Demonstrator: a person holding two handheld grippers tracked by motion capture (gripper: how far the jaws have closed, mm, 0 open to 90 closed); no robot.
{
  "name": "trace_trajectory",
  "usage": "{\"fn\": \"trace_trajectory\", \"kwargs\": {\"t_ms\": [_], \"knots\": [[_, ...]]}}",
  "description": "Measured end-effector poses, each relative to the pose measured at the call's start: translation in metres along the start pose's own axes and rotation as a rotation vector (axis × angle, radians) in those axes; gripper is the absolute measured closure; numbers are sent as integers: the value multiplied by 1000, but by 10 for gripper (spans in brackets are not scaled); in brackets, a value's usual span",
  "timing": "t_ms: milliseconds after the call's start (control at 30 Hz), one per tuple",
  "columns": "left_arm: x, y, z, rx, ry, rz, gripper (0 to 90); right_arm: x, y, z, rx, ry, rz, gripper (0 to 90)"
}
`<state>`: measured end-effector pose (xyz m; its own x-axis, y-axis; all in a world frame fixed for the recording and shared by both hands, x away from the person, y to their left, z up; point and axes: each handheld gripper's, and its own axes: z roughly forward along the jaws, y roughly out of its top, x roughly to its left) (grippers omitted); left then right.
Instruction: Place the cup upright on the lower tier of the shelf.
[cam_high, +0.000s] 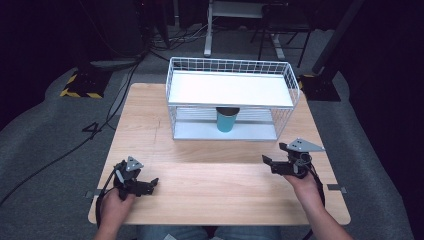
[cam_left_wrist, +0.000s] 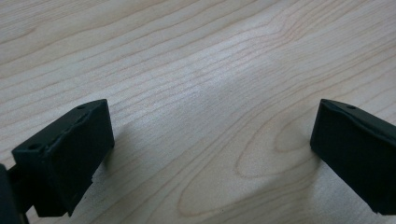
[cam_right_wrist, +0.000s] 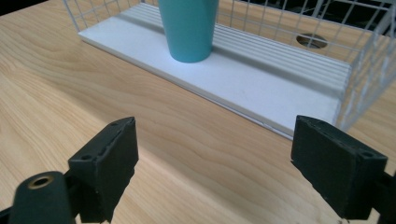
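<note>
A teal cup stands on the white wire rack's lower shelf at twelve o'clock. Left gripper at seven and right gripper at four both gape wide, empty.

You see a light wooden table on a grey carpet floor. Behind it the room is dark, with black cables, a yellow-black striped base at the left and white desk legs farther back.
</note>
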<state>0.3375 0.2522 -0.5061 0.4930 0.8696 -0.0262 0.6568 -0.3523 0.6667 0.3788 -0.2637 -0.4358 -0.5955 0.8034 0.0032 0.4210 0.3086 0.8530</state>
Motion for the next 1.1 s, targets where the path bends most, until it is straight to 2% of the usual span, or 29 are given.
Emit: {"fn": "trace_trajectory", "kwargs": {"t_ms": [200,400,600,967,1100], "knots": [[0,1,1,0,2,1,0,-7,-12,-12,25,-4,10,156],[0,1,1,0,2,1,0,-9,-25,-20,56,-5,-6,158],[0,1,1,0,2,1,0,-10,-39,-28,84,11,2,157],[0,1,1,0,1,1,0,-13,-64,-23,132,27,16,157],[0,1,1,0,2,1,0,-13,-71,-17,182,44,30,157]]}}
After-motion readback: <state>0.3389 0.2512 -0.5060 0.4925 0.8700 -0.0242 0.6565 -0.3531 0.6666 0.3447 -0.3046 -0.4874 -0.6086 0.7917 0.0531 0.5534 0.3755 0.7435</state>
